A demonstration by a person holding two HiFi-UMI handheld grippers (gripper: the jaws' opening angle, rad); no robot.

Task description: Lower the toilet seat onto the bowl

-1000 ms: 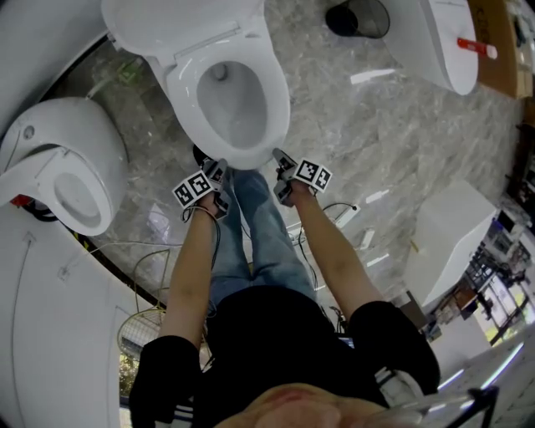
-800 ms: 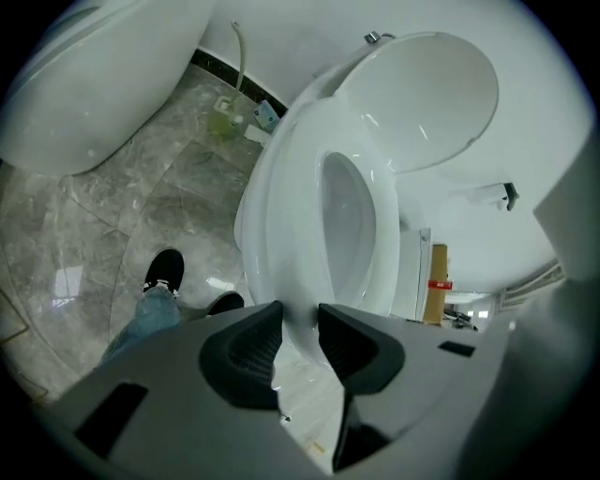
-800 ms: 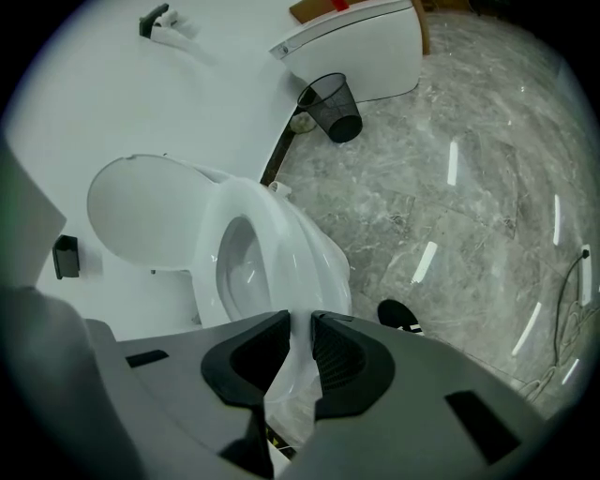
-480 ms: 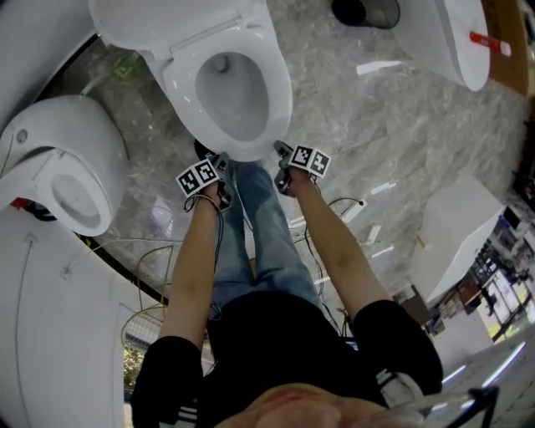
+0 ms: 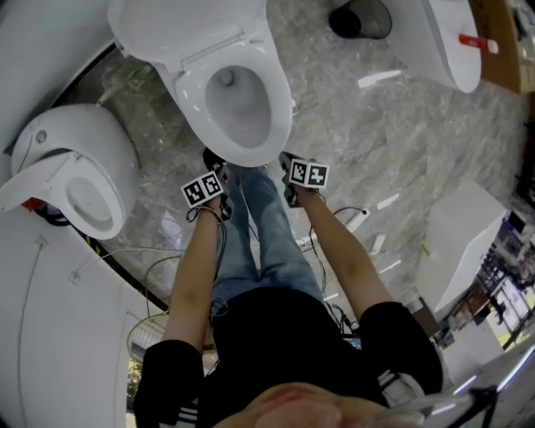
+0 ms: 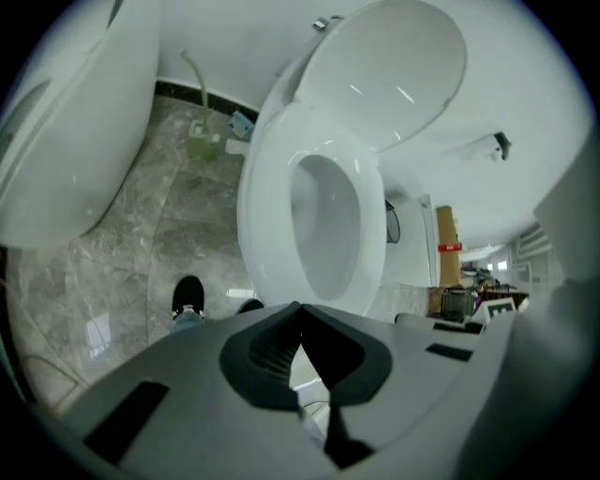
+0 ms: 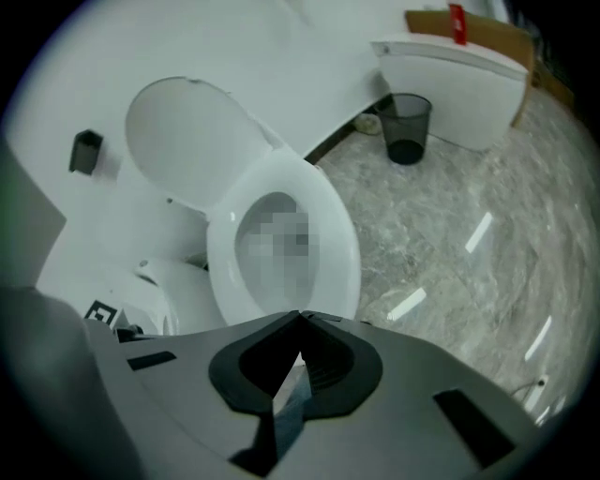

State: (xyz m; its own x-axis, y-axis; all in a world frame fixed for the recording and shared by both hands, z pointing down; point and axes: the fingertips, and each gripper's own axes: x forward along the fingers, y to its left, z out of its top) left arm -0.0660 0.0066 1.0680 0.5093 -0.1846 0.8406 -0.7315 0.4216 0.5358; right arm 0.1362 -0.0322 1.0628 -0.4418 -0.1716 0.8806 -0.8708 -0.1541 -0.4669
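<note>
The white toilet [image 5: 194, 84] stands in front of me with its seat ring [image 5: 274, 104] lying flat on the bowl and its lid [image 5: 180, 25] up against the tank. The left gripper view shows the seat [image 6: 262, 216] and raised lid [image 6: 394, 66]. In the right gripper view the seat [image 7: 328, 234] and lid [image 7: 187, 141] appear too. My left gripper [image 5: 219, 177] hangs just short of the bowl's front rim, shut, nothing between its jaws. My right gripper [image 5: 287, 169] is level with it at the rim's right front, also shut and empty.
A second toilet [image 5: 75, 175] stands close on the left, and a white fixture [image 5: 435, 42] and black wastebasket [image 5: 359, 18] at the back right. A white box [image 5: 464, 234] sits right. Cables [image 5: 167, 259] lie on the marble floor near my legs and shoes [image 6: 187, 295].
Both grippers have drawn back a little from the bowl's front rim and sit lower in the head view. The seat and lid have not moved.
</note>
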